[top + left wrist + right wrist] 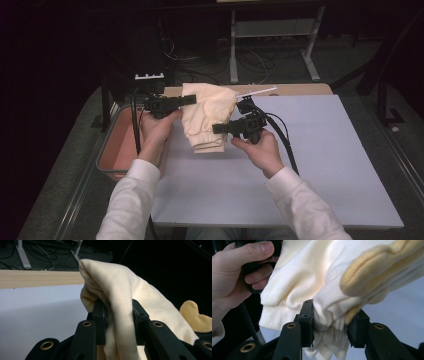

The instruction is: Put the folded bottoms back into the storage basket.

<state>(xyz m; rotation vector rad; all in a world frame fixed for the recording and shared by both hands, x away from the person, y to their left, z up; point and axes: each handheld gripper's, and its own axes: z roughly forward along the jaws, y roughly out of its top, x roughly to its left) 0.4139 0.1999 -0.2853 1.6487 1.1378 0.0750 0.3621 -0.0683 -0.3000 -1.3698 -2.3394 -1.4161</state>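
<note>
A cream fleece garment [207, 116] with a ribbed hem hangs bunched above the far left part of the pale mat [300, 165]. My left gripper [192, 99] pinches its upper left edge, jaws shut on a thick fold of the cloth [120, 315]. My right gripper [220, 129] is shut on a gathered bundle at the garment's lower right, near the ribbed hem [277, 317]. In the right gripper view the fabric [329, 290] spills over both jaws, and the other hand [234, 272] grips its black handle close behind. Both hands hold the garment off the table.
A reddish-brown bin [117, 145] stands at the mat's left edge, under my left forearm. A wooden strip [300, 89] runs along the table's far edge, with a thin white rod [257, 92] lying near it. Desk legs and cables fill the dark floor beyond.
</note>
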